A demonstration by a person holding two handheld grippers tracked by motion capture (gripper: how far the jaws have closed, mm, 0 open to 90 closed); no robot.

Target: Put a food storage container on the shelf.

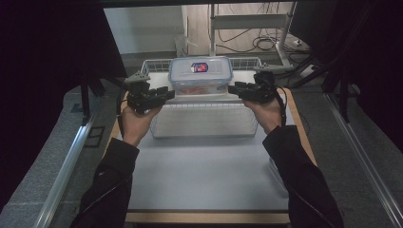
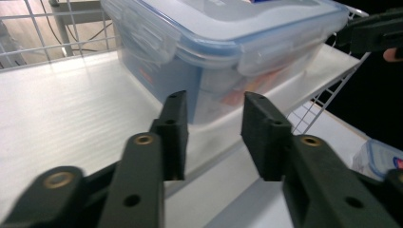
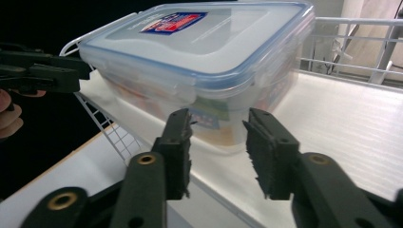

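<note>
Left gripper (image 1: 167,95): jaws parted, nothing between the pads, tips just short of the left end of the lidded plastic container (image 1: 200,73). Right gripper (image 1: 234,89): same state, jaws spread and holding nothing, tips close to the container's right end. Container: clear box w/ blue-rimmed snap lid, red-and-blue label on top, reddish contents dimly seen thru wall; sits on a white shelf board (image 2: 71,114) laid over the wire basket (image 1: 204,121), towards the far side of the table (image 1: 204,180). In the left gripper view, jaws frame the box's lower corner below a side latch (image 2: 147,35); in the right gripper view, same framing below the opposite latch (image 3: 183,88). Step judged: two-sided approach, prob. to lift or work the latches. Handling notes: keep both tools level and matched in height; close pads on lid rim or latch tab, not the slick wall; press evenly from both ends so the box doesn't skid across the board; avoid snagging basket wires.
</note>
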